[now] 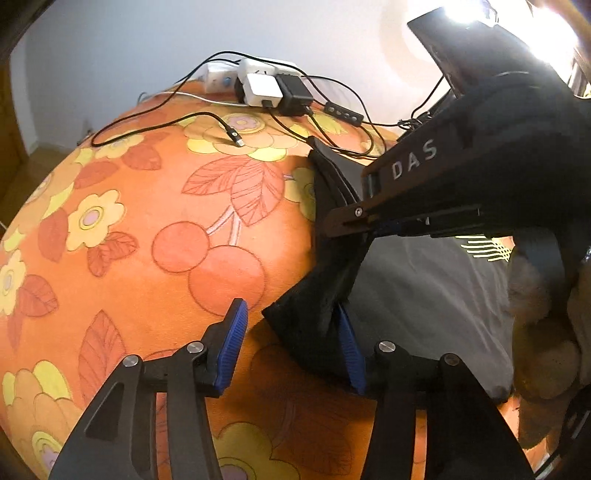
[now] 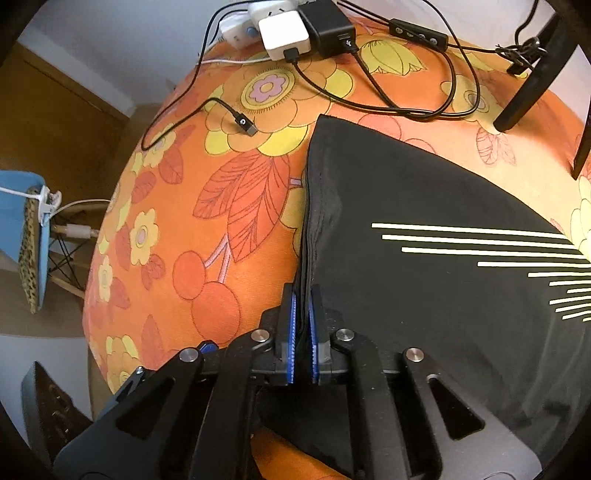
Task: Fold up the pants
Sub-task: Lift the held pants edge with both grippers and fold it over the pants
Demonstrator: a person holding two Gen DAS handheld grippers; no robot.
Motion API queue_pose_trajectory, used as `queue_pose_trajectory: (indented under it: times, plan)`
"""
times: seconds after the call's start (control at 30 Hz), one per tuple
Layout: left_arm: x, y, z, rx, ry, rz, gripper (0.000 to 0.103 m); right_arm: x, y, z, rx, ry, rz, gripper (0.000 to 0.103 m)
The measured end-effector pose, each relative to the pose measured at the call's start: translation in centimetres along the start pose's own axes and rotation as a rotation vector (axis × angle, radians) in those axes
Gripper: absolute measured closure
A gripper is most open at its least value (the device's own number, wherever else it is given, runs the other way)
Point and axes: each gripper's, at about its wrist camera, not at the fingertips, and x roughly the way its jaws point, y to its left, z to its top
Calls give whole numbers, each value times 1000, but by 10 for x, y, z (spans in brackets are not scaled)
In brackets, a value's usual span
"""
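Note:
Black pants (image 2: 424,295) with pale yellow stripes lie folded on the orange flowered cloth (image 2: 207,229) that covers the table. My right gripper (image 2: 303,295) is shut on the stacked left edge of the pants, blue pads pressed on the cloth layers. In the left wrist view my left gripper (image 1: 291,310) stands open at the near corner of the pants (image 1: 306,328). That corner lies between its blue pads, close against the right pad (image 1: 349,347) and apart from the left one. The right tool's black housing (image 1: 443,177) reaches down onto the same edge from the upper right.
A power strip with white and black chargers (image 2: 295,33) and several black cables (image 2: 424,110) lie at the table's far edge, a loose plug end (image 2: 245,125) nearer. A blue chair (image 2: 26,229) stands off the left side. Black stand legs (image 2: 524,92) rise at the far right. A hand (image 1: 539,332) holds the right tool.

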Motion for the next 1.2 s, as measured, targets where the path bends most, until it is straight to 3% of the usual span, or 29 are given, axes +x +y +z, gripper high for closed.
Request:
queue_pose_trajectory:
  times: [0.2,0.23,0.27,0.3,0.7,1.03,1.2]
  plan:
    - [4,-7,1,20,-4,-67,59,-9,-4,-3,17,-25,13,97]
    - [4,-7,1,17,-4,-82,79,-11,-5,-4,20,-30,12,97]
    - [6,-9,2,14,5,-98,91,-12,-7,-5,21,-33,9,97]
    - [8,-10,2,12,18,-117,96,-14,-10,-5,24,-35,9,97]
    - [-4,-49,3,56,-8,-216,97,-56,-39,-25,50,-105,18,97]
    - [-1,-113,-1,117,-5,-301,97,-99,-91,-41,111,-165,-5,97]
    - [1,-162,-7,167,8,-362,97,-128,-134,-59,158,-203,-32,97]
